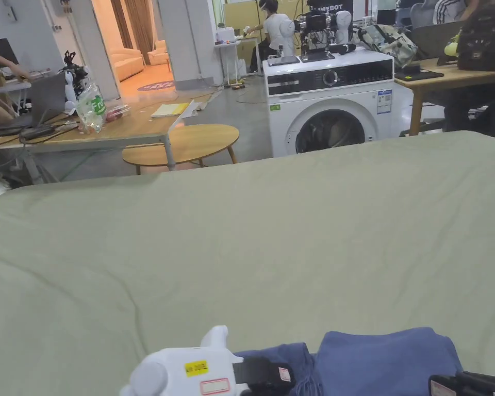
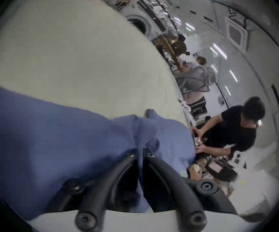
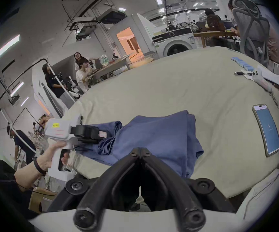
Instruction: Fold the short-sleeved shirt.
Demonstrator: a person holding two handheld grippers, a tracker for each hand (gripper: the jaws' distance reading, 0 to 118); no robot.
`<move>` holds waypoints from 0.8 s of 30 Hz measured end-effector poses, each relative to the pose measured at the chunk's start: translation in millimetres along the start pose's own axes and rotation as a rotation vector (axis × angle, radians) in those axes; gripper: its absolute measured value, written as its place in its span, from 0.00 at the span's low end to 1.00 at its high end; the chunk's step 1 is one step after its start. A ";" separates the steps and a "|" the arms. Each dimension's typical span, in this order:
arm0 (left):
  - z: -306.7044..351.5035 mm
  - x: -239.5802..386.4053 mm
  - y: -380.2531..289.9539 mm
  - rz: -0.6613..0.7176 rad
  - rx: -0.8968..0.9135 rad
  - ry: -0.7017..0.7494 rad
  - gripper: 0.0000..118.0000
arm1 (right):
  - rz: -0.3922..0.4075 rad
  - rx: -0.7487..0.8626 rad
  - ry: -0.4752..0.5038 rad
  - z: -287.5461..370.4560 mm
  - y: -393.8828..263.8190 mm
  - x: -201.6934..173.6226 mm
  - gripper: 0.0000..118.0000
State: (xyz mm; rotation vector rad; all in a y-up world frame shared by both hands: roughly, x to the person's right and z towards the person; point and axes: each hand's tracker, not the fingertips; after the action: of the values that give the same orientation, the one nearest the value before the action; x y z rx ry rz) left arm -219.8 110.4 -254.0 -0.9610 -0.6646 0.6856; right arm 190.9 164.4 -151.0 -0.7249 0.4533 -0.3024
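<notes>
Shirt (image 3: 160, 135), blue and bunched, lies on the cloth-covered table (image 1: 241, 232); left gripper (image 2: 140, 152) pinches a fold just ahead, right gripper (image 3: 140, 151) closed over fabric, likely to spread it.

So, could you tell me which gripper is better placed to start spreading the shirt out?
Probably the left gripper: its jaws are shut on a fold of the blue shirt, while the right gripper is shut with no cloth visibly between them.

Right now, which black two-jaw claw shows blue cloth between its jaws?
The left claw: a strip of the blue short-sleeved shirt runs between its jaws. The right claw has jaws meeting tip to tip, no cloth visible between.
</notes>
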 end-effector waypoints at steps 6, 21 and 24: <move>124.3 -28.7 -3.2 0.076 0.178 -0.005 0.70 | -0.010 -0.003 0.033 -10.4 2.1 -3.7 0.00; 76.1 -106.9 -20.7 0.433 0.257 -0.079 0.04 | 0.004 -0.015 0.039 -7.6 -3.1 -18.8 0.00; 86.7 -96.5 -25.4 0.424 0.333 -0.092 0.02 | -0.016 -0.011 0.032 -5.1 -3.5 -14.6 0.00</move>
State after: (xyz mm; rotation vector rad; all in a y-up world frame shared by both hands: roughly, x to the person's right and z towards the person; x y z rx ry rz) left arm -339.0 69.3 -214.4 -0.7665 -0.4077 1.1819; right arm 175.4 165.1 -147.7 -0.7359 0.4799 -0.3267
